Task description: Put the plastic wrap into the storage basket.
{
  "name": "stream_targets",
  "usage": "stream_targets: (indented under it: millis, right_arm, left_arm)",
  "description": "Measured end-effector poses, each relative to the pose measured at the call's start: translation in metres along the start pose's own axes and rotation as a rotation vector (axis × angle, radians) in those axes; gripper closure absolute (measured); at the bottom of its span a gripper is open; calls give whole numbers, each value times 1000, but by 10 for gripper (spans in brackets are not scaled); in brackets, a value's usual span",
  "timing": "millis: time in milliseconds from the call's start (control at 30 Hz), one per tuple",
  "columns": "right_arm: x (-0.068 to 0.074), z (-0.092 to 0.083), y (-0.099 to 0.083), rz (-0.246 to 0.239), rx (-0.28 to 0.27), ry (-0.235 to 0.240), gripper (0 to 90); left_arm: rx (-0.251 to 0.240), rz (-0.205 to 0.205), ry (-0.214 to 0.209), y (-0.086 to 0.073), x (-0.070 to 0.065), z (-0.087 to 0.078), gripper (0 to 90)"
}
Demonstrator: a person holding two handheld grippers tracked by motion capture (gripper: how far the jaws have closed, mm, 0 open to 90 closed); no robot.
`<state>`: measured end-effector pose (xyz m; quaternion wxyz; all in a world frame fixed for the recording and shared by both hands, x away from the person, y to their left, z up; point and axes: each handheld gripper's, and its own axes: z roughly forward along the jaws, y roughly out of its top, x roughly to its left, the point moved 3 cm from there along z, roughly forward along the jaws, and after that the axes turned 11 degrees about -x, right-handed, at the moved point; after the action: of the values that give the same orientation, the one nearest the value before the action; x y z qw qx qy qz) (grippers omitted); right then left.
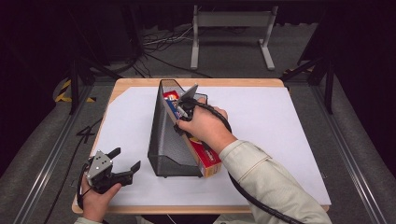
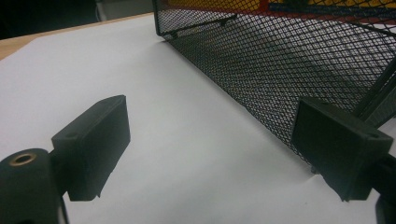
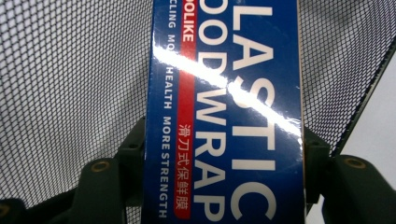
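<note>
The right hand-held gripper (image 3: 224, 172) pinches the plastic wrap box (image 1: 198, 147) across its width, inside the mesh holder (image 1: 163, 140) at frame centre. If the box catches the mesh, it may tip the holder. Its long axis runs from lower right to upper left. The left hand-held gripper (image 1: 125, 163), spread, waits at lower left.

I count one black mesh file holder (image 1: 168, 140), one plastic wrap box (image 1: 205, 156), one white sheet (image 1: 261, 130) and my two grippers: left gripper (image 1: 125, 159), right gripper (image 1: 184, 105).
</note>
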<state>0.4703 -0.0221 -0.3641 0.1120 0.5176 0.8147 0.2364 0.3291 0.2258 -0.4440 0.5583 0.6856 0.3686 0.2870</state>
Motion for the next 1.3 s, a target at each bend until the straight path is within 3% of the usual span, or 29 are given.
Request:
stream_targets:
  millis: [633, 833, 933, 1300]
  right_arm:
    - [3, 11, 0, 10, 49, -16, 386]
    - [3, 13, -1, -7, 58, -21, 374]
    - [1, 17, -3, -23, 51, -42, 358]
    - [-1, 10, -2, -11, 35, -38, 330]
  left_arm:
    - [0, 1, -2, 0, 0, 2, 125]
    - [0, 0, -4, 1, -1, 2, 125]
    - [-1, 1, -6, 1, -1, 2, 125]
    - [1, 1, -6, 0, -1, 2, 126]
